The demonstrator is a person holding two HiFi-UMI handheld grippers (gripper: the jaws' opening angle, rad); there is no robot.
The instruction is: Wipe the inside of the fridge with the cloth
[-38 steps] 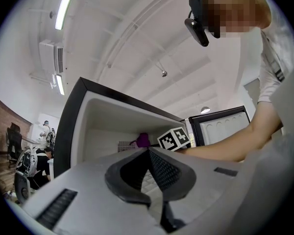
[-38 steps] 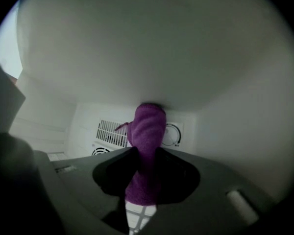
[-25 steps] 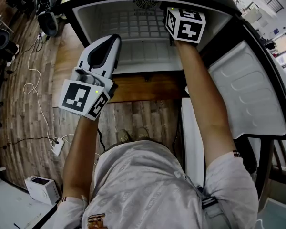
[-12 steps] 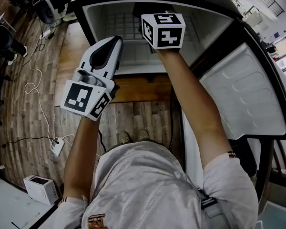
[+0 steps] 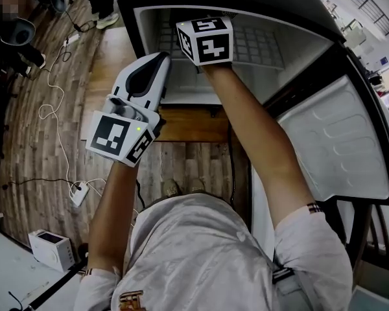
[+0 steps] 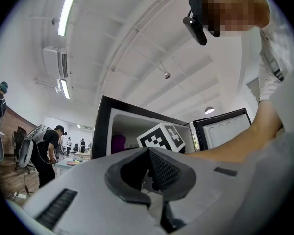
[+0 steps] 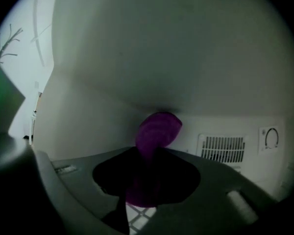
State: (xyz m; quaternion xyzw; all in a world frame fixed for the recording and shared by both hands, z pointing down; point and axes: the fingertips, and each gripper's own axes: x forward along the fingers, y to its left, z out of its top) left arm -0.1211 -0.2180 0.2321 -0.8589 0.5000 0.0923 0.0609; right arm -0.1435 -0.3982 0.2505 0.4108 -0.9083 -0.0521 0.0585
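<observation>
The black fridge [image 5: 298, 8] stands open, its white inside [image 7: 186, 58] lit dimly. My right gripper [image 7: 152, 155] reaches inside near the upper left, shut on the purple cloth [image 7: 157, 131], which sticks up past the jaws toward the back wall. In the head view only its marker cube [image 5: 205, 40] shows; the jaws are hidden behind it. The left gripper view also catches the cloth [image 6: 118, 143] beside that cube. My left gripper [image 6: 148, 152] is shut on nothing and hangs outside the fridge's front edge, white body [image 5: 141, 86] pointing up.
The fridge door [image 5: 340, 138] swings open at the right. A wire shelf [image 5: 262, 44], a vent [image 7: 223, 148] and a dial [image 7: 270, 138] are inside. A wooden board [image 5: 188, 125] lies below the opening. Cables and a power strip [image 5: 78, 194] lie on the floor. A person [image 6: 48, 153] stands far left.
My right gripper has moved left across the inside of the fridge with the cloth. The left gripper has stayed almost where it was.
</observation>
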